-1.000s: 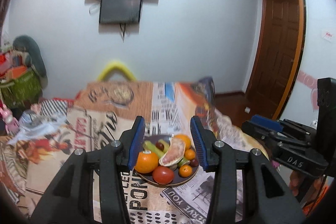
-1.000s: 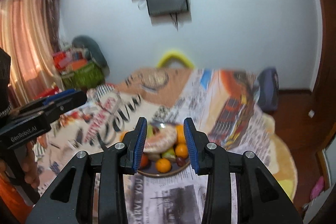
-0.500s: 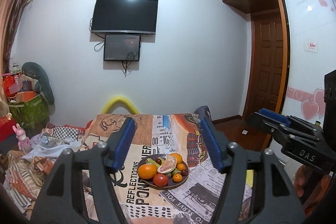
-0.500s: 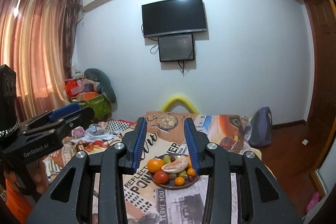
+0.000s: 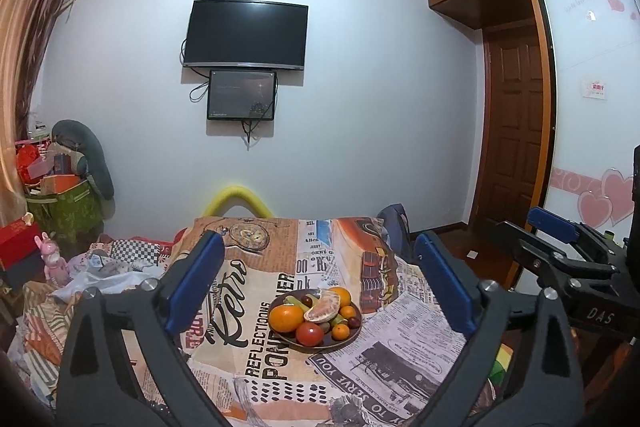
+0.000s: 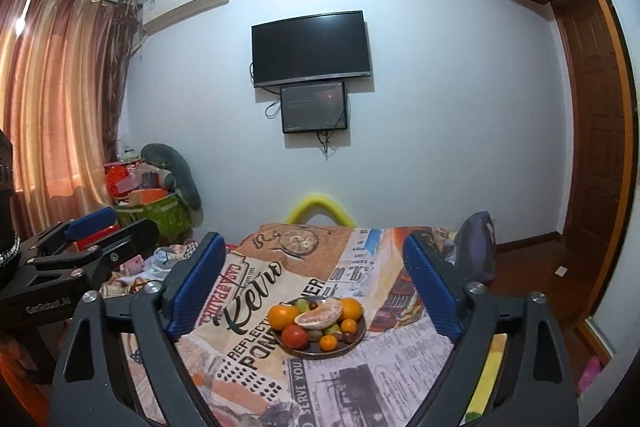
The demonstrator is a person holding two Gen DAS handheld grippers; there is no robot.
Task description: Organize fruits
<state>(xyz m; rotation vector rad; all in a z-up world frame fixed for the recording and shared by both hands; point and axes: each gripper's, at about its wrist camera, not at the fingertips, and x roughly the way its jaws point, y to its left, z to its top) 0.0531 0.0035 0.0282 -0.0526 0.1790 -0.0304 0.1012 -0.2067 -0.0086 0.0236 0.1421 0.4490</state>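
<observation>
The plate (image 5: 354,335) hides under piled fruit — only its rim shows. Small dark fruits (image 6: 349,336) beside the pomelo wedge (image 6: 319,314) are too small to name. The bench (image 5: 420,367) runs off the frame's bottom edge — its legs unseen.

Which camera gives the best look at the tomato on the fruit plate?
The left wrist view: the tomato sits at the plate's near edge, unobstructed, beside the large orange. The right wrist view shows the tomato equally clear but slightly smaller, with the grapefruit segment just behind.
</observation>
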